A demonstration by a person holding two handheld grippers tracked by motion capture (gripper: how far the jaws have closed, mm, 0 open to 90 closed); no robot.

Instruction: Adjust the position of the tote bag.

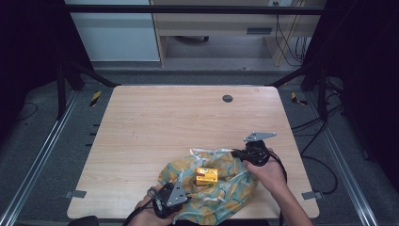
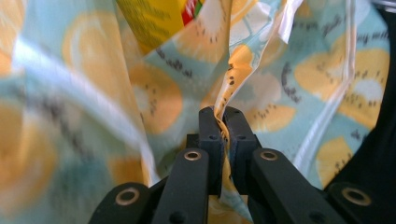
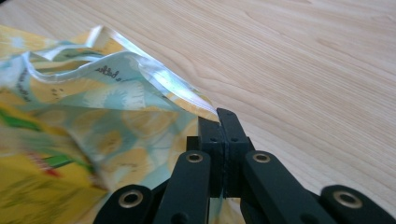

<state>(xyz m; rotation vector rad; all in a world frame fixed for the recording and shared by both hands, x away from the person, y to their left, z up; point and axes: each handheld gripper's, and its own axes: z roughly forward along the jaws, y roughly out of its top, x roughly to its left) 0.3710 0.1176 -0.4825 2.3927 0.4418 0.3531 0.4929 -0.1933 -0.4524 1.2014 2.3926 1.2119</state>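
A pale blue cloth (image 1: 221,176) printed with yellow fruit slices lies crumpled at the table's near edge, with a small yellow box (image 1: 207,176) resting on its middle. My left gripper (image 1: 175,184) sits at the cloth's near-left edge, shut on a raised fold of the cloth (image 2: 231,79); the yellow box (image 2: 149,21) shows beyond it. My right gripper (image 1: 237,154) is at the cloth's far-right corner, shut on the hemmed edge of the cloth (image 3: 140,84). A blurred bit of the yellow box (image 3: 28,196) shows at the lower left of the right gripper view.
The light wooden table (image 1: 188,117) stretches beyond the cloth, with a round grey cable cap (image 1: 227,98) near its far edge. Bare wood (image 3: 303,60) lies right of the pinched corner. Dark frame rails and cables flank the table.
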